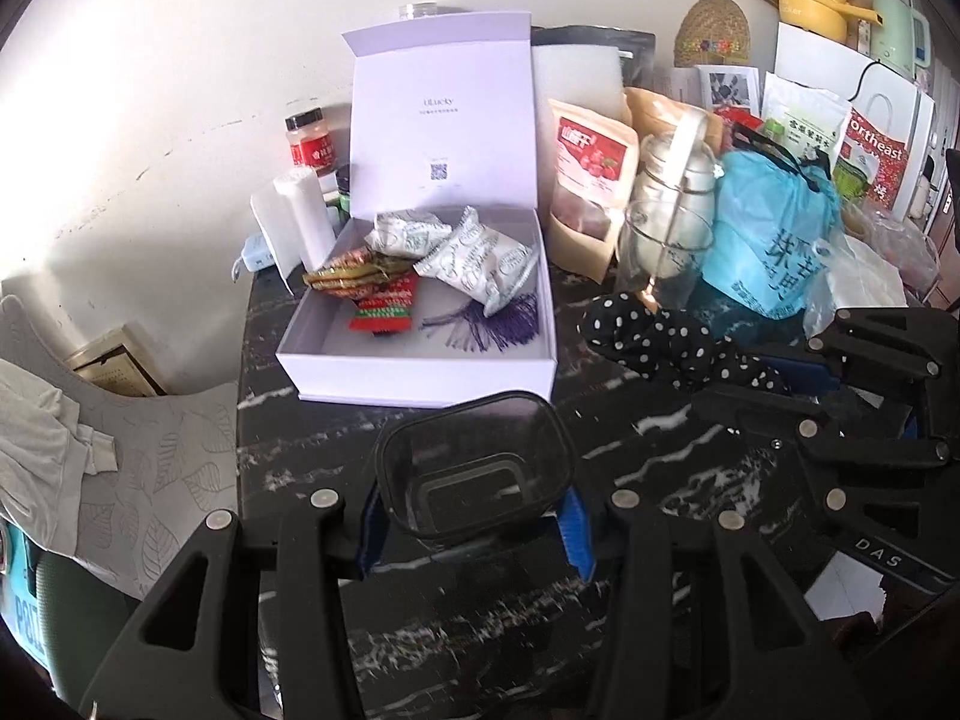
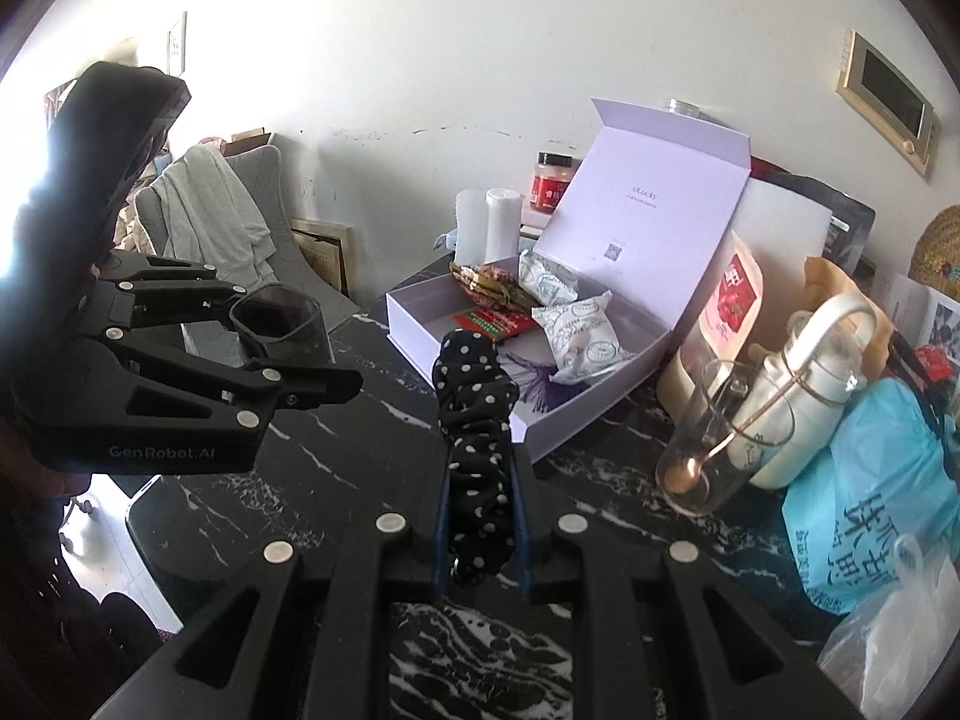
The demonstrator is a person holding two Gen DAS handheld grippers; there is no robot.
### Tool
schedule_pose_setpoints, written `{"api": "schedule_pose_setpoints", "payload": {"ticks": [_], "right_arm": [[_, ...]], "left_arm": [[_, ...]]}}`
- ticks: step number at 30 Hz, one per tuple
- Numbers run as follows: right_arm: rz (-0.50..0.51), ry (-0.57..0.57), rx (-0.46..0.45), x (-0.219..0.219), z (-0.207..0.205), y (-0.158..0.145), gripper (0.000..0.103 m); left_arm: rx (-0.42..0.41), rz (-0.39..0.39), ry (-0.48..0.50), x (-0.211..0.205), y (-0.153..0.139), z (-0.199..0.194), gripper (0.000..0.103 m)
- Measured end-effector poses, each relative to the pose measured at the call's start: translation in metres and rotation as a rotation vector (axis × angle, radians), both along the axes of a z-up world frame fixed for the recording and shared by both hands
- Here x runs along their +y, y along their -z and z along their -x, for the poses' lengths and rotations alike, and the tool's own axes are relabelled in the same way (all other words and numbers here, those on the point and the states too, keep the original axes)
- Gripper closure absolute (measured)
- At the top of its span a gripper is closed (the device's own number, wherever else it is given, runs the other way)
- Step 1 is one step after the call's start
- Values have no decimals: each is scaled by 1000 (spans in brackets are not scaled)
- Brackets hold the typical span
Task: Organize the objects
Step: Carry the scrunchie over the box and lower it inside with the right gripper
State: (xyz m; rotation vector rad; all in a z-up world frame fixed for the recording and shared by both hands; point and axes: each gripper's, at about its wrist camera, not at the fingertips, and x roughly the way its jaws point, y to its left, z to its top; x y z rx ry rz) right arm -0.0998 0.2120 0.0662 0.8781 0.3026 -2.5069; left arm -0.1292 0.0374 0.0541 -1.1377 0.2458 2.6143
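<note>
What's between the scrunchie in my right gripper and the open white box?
Only bare black marble tabletop separates the polka-dot scrunchie from the white box; the right wrist view shows it.

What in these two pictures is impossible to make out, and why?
- Small print inside the open lilac gift box lid: too small in both views.
- Lower end of the black white-dotted fabric scrunchie: hidden between the right gripper fingers, right wrist view.
- Base of the dark clear plastic tub: hidden by the left gripper, left wrist view.
- Blue plastic bag contents: opaque, both views.
</note>
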Motion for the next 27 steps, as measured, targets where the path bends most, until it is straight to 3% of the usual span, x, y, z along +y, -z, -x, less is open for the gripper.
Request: {"api": "schedule_pose_setpoints", "payload": {"ticks": [14, 27], "right_arm": [[-11, -22, -7, -4, 61, -3, 87], [-36, -38, -21, -8, 124, 6, 87]], "left_arm": [[-12, 8, -13, 3, 2, 72, 59], [-49, 1, -31, 2, 24, 142, 59]]}}
